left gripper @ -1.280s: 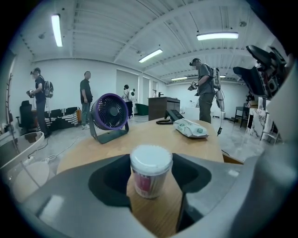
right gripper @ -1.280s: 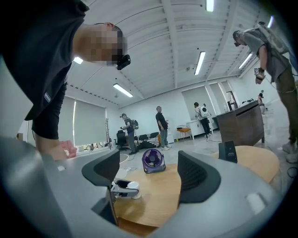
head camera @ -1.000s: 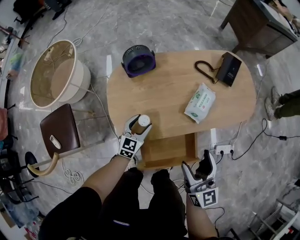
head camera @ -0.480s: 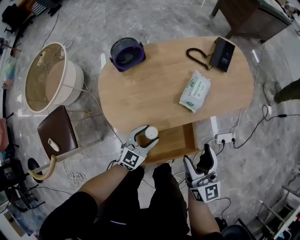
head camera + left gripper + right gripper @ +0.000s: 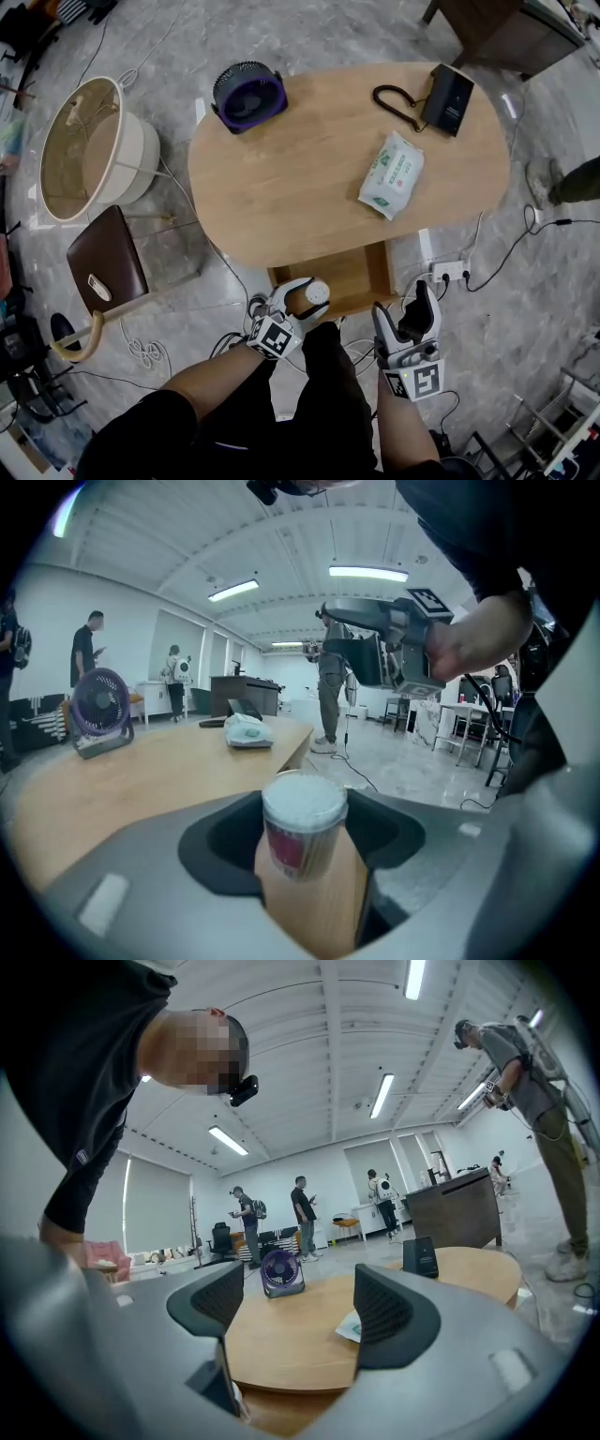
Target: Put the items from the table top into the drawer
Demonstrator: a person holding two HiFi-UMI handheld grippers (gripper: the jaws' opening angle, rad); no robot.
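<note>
My left gripper (image 5: 305, 296) is shut on a small round jar (image 5: 317, 292) with a white lid and red label. It holds the jar over the front left edge of the open wooden drawer (image 5: 361, 270) under the oval table (image 5: 281, 187). In the left gripper view the jar (image 5: 302, 813) stands upright between the jaws. On the table lie a wipes pack (image 5: 392, 175), a purple fan (image 5: 246, 94) and a black corded phone (image 5: 445, 98). My right gripper (image 5: 409, 315) hangs open at the drawer's front right; its jaws have just opened slightly, with nothing between them (image 5: 292, 1312).
A round beige lampshade (image 5: 89, 155) and a brown chair seat (image 5: 105, 262) stand on the floor at the left. Cables and a power strip (image 5: 448, 274) lie right of the drawer. A dark desk (image 5: 497, 28) stands at the far right, and several people stand in the room.
My left gripper has carried the jar from the table's near edge back toward me, to the drawer's front. The right gripper has sunk a little beside the drawer.
</note>
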